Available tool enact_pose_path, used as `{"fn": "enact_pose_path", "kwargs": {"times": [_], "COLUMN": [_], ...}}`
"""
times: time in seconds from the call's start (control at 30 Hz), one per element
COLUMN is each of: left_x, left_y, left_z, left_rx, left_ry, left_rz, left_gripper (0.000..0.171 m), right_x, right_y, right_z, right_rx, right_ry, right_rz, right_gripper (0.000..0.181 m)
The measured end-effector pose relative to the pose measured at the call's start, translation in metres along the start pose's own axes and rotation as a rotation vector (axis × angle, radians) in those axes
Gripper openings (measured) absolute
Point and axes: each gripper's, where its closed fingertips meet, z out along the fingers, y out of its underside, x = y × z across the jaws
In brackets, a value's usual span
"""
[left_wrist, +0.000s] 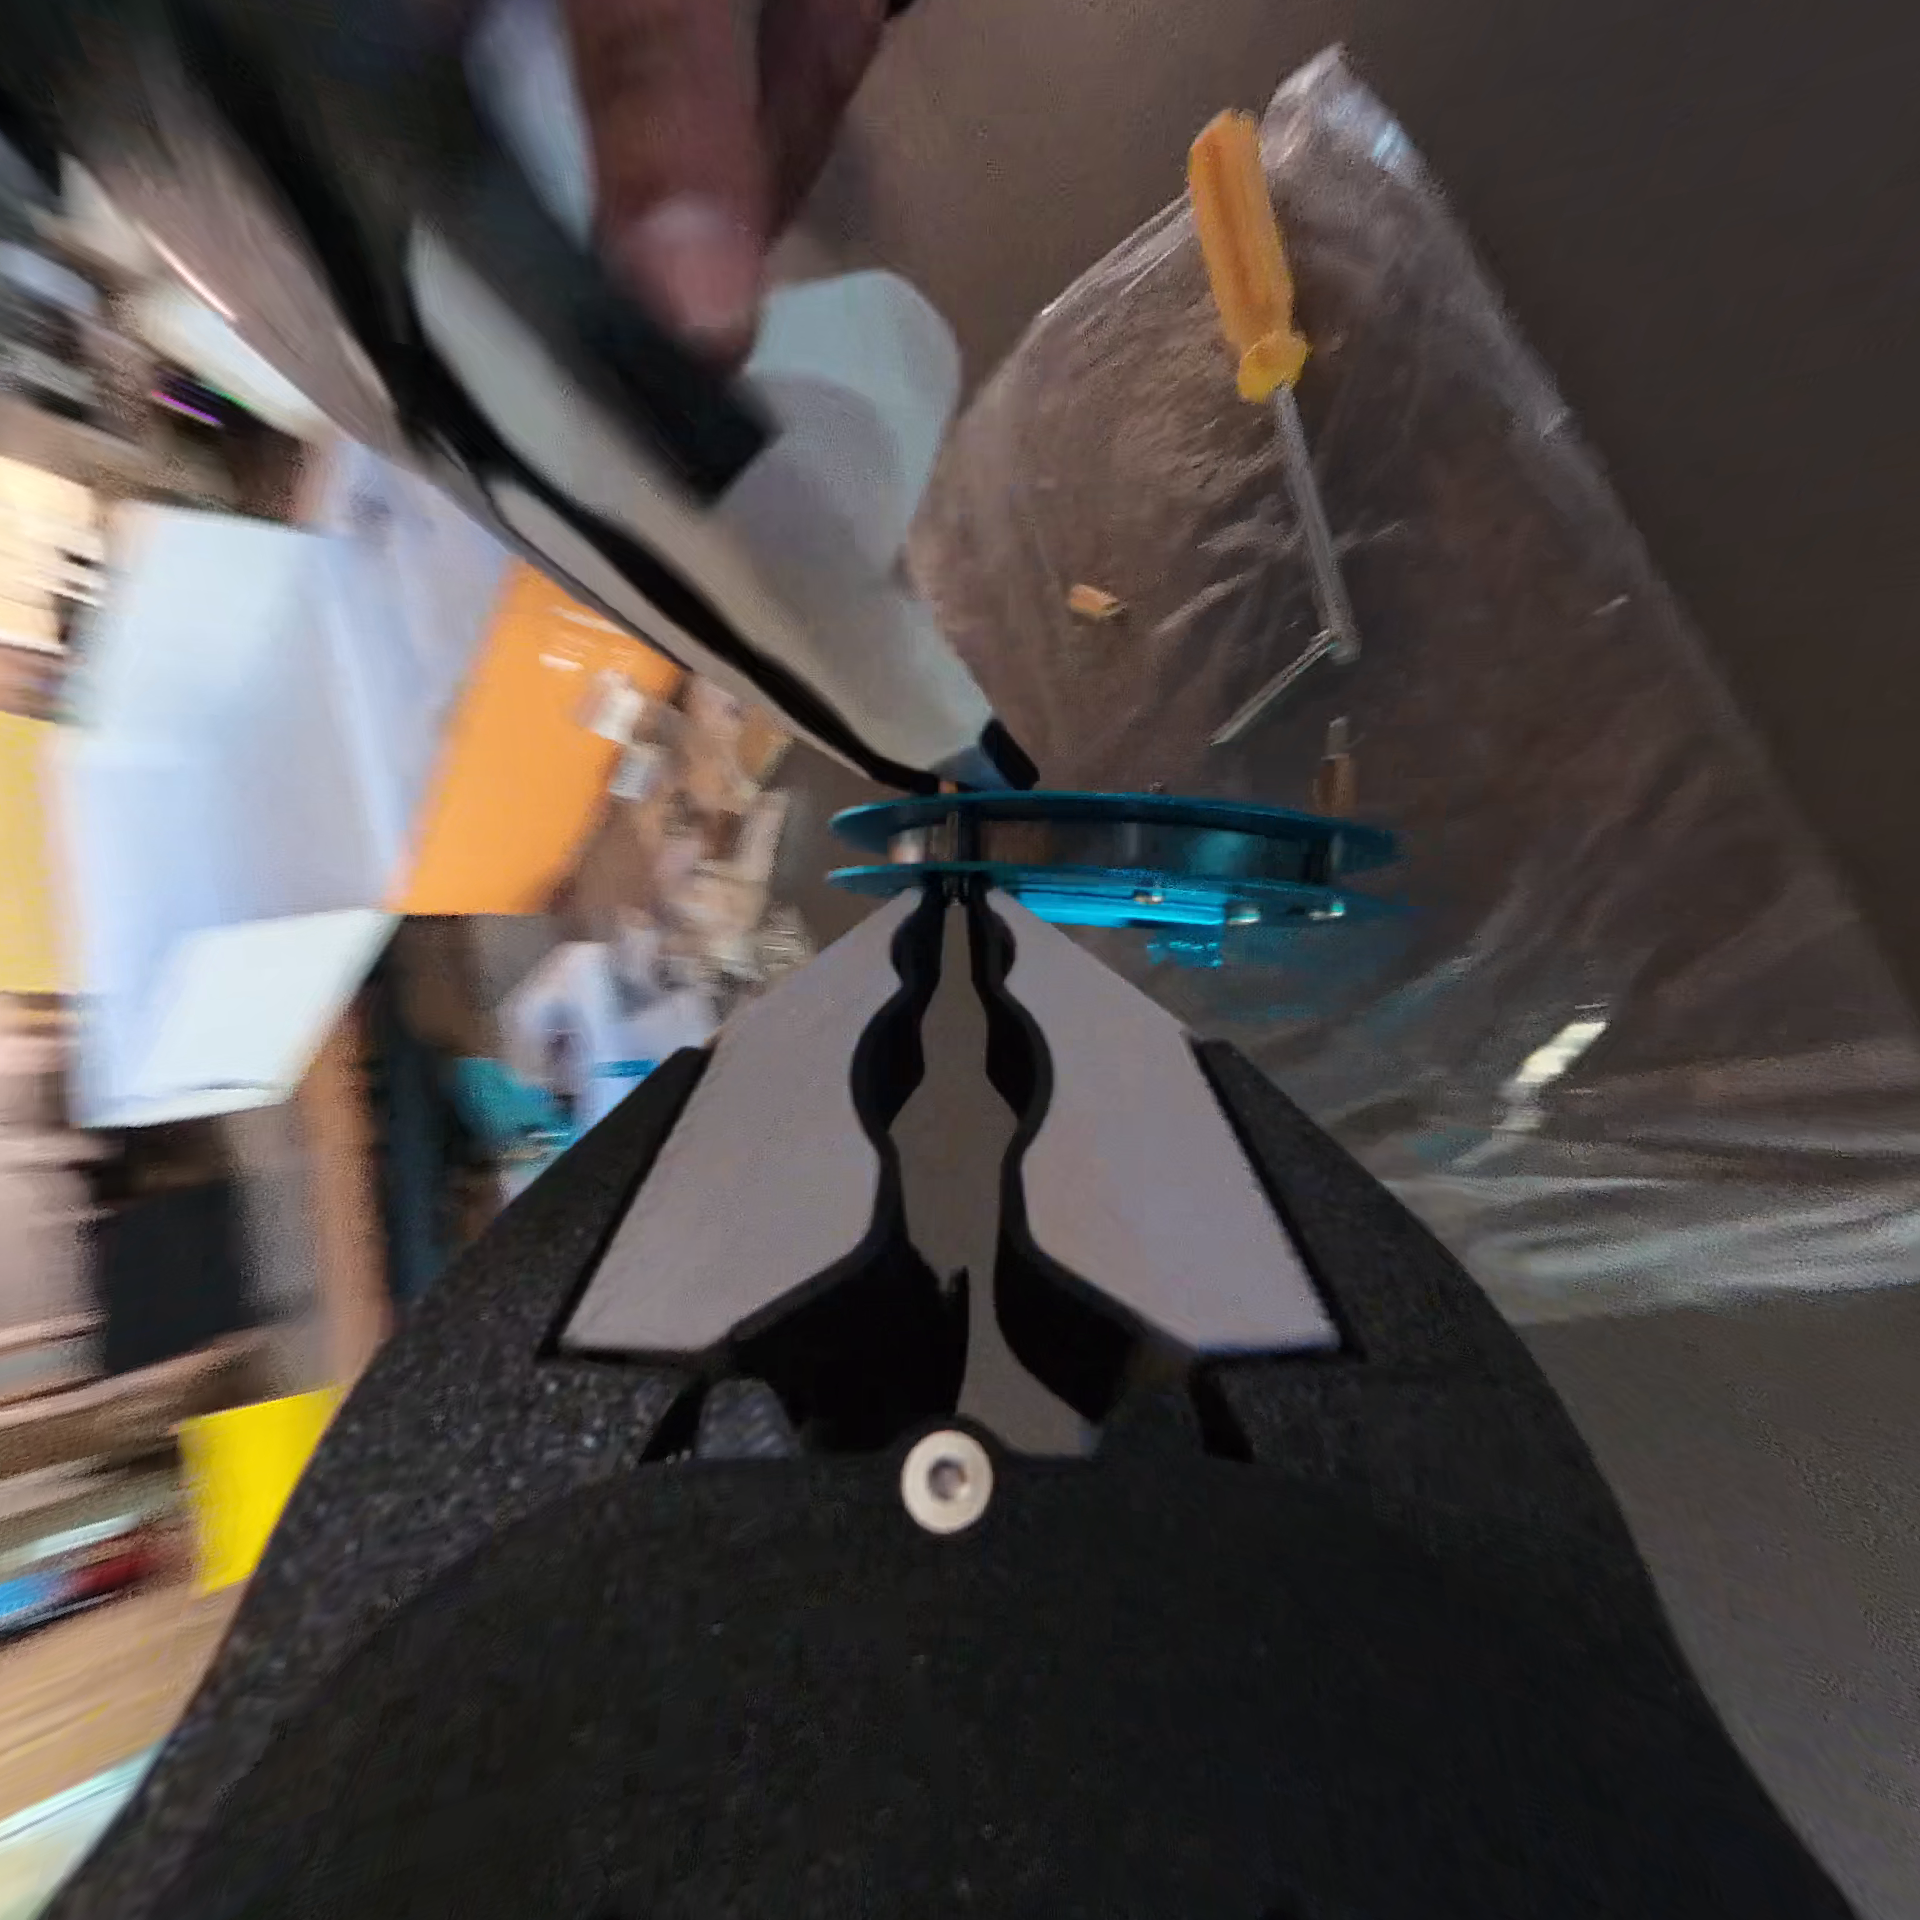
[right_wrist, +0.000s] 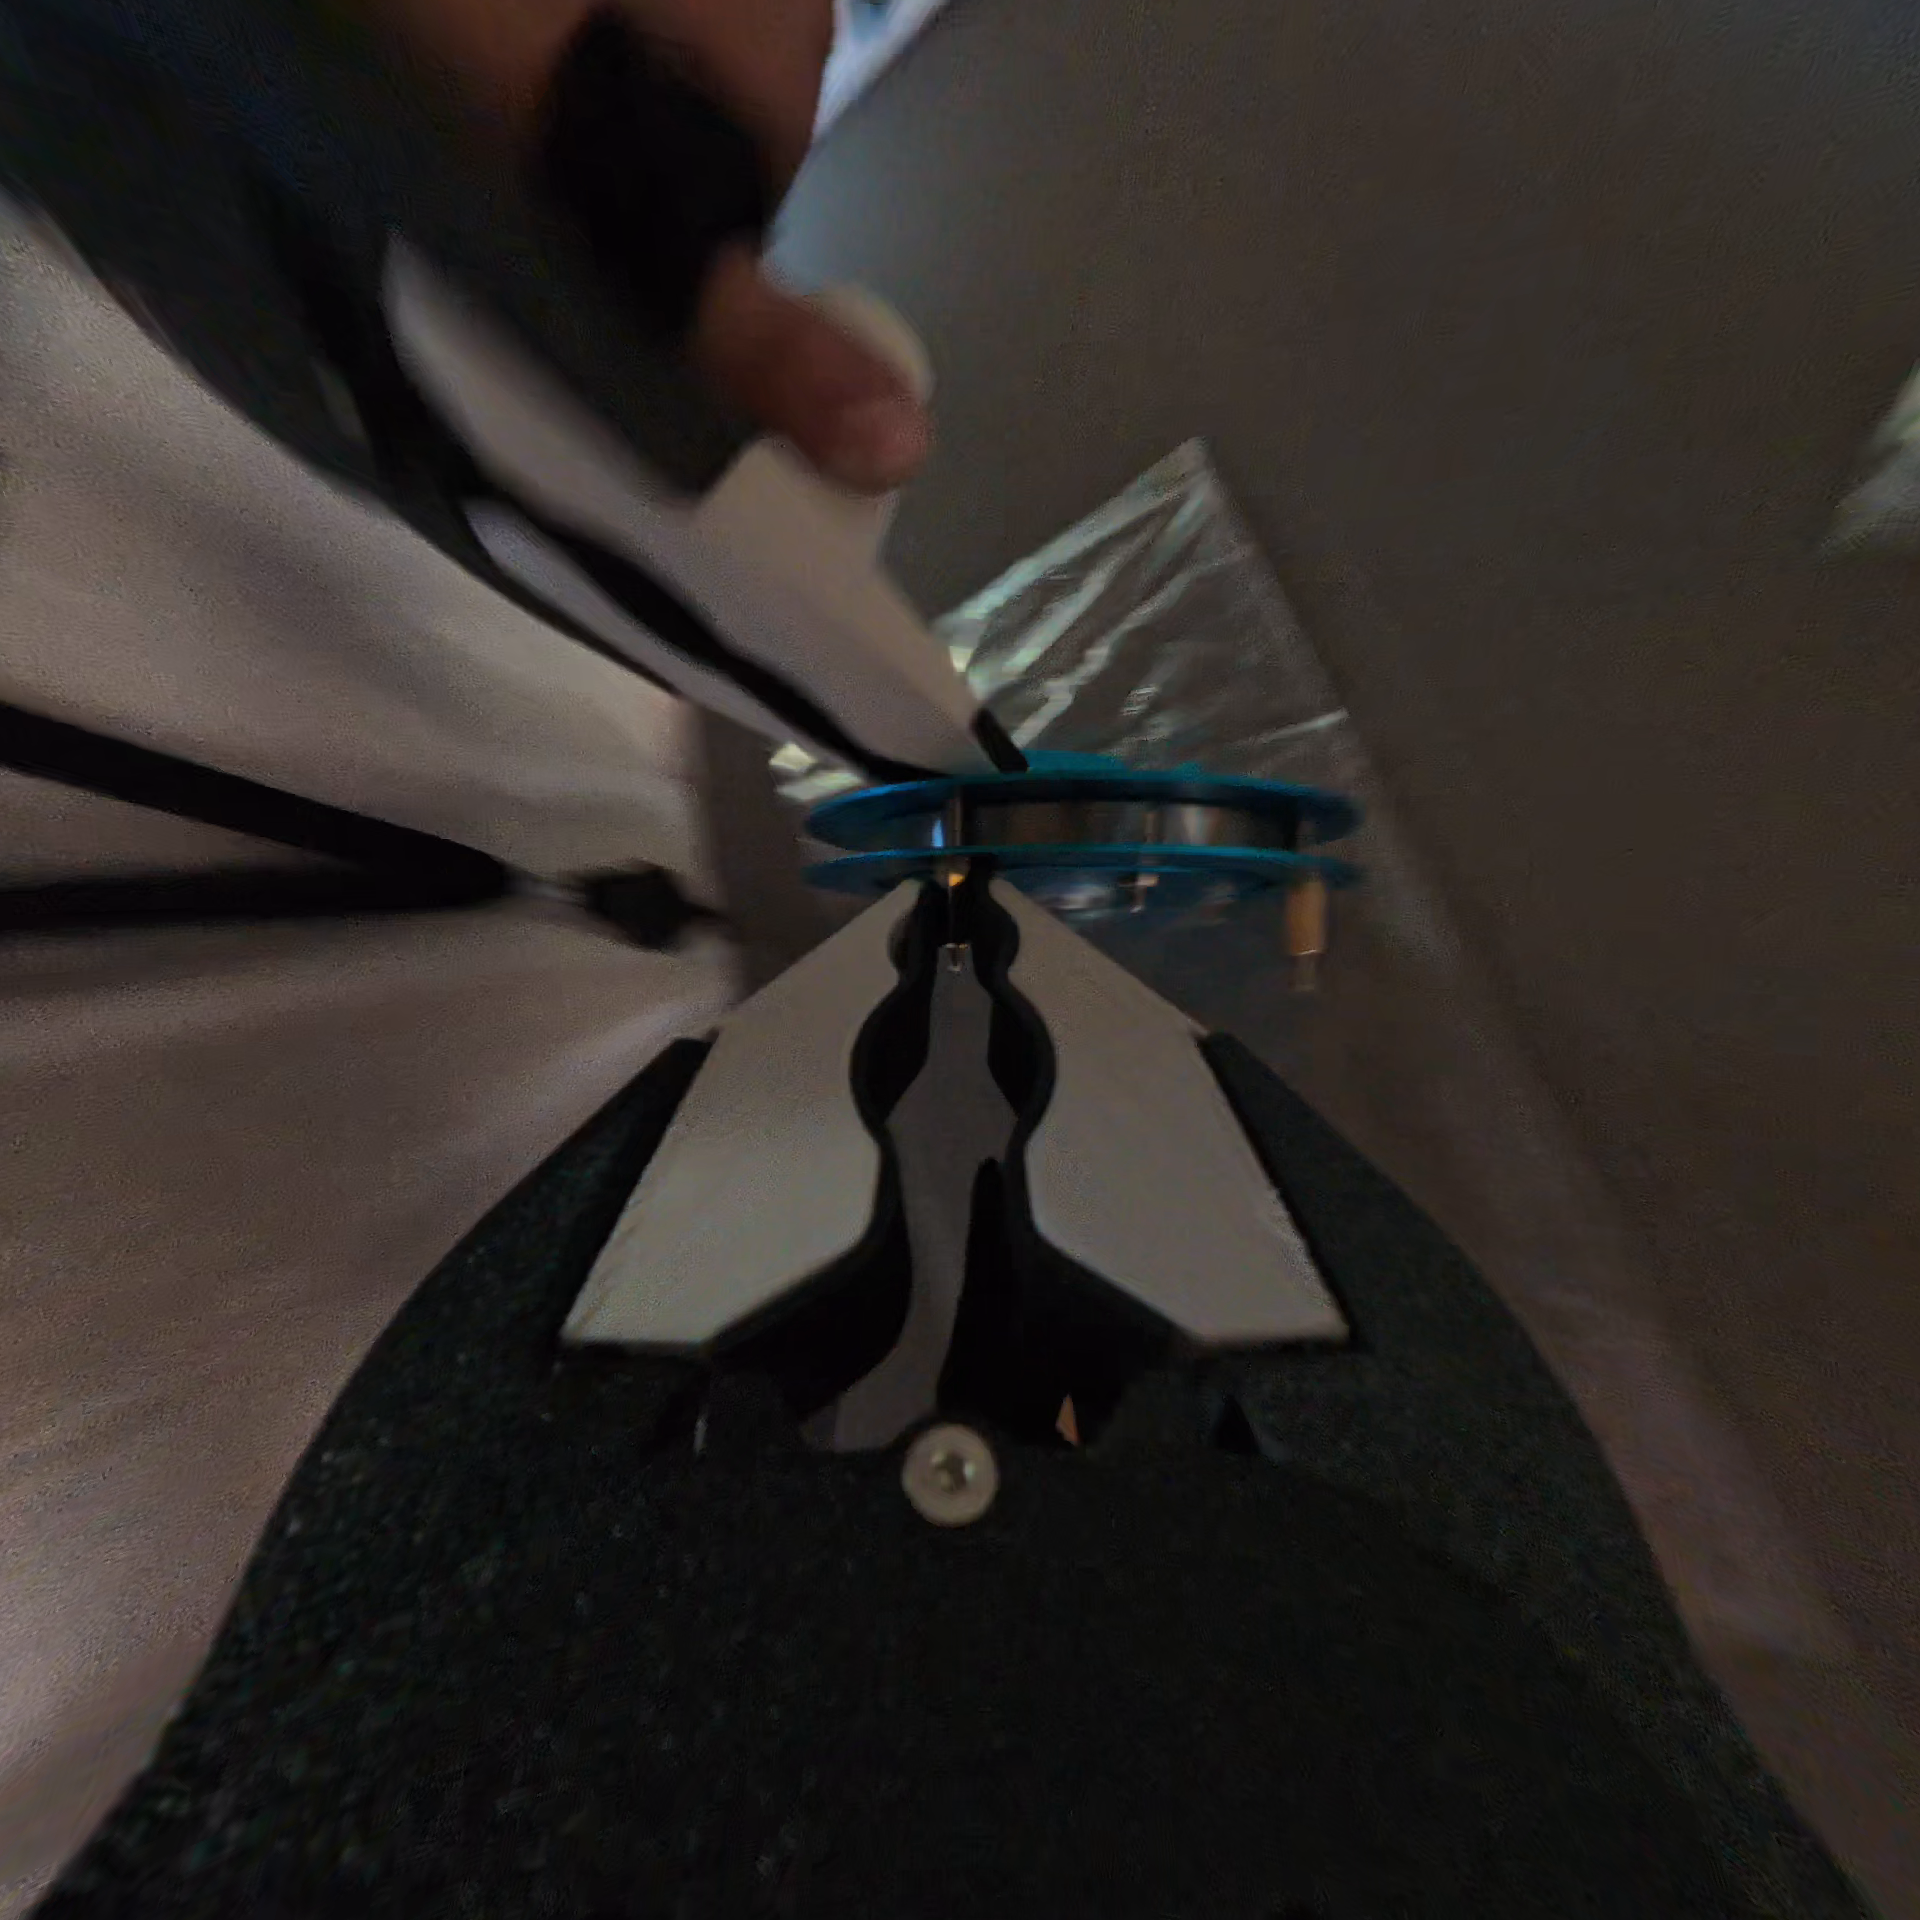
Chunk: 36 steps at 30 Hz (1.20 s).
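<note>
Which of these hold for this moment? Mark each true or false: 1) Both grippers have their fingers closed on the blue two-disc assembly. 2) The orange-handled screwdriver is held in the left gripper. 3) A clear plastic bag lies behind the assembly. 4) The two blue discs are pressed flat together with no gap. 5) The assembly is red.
1) True: the left gripper and the right gripper each pinch a post at the edge of the blue two-disc assembly.
2) False: the orange-handled screwdriver lies apart on the clear plastic bag.
3) True.
4) False: a gap with metal spacers separates the discs.
5) False: it is blue.
</note>
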Motion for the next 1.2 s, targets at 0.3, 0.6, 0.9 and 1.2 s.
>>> {"fn": "enact_pose_path", "kwargs": {"times": [0.3, 0.6, 0.9, 1.2], "left_x": [-0.002, 0.001, 0.001, 0.004], "left_y": [-0.002, 0.001, -0.005, 0.002], "left_z": [0.0, 0.001, -0.001, 0.0], "left_rx": [0.001, 0.011, -0.033, -0.04], "left_ry": [-0.176, 0.074, -0.29, 0.286], "left_rz": [0.122, -0.058, 0.307, -0.267], "left_gripper": [0.003, 0.003, 0.003, 0.003], "right_x": [-0.008, 0.004, -0.015, 0.007], "right_y": [0.0, -0.002, 0.002, -0.001], "right_z": [0.0, -0.002, -0.001, 0.0], "right_rx": [0.097, -0.03, 0.107, -0.055], "right_ry": [-0.336, 0.156, -0.588, 0.325], "right_rz": [0.219, -0.169, 0.442, -0.377], "right_gripper": [0.004, 0.004, 0.004, 0.009]}}
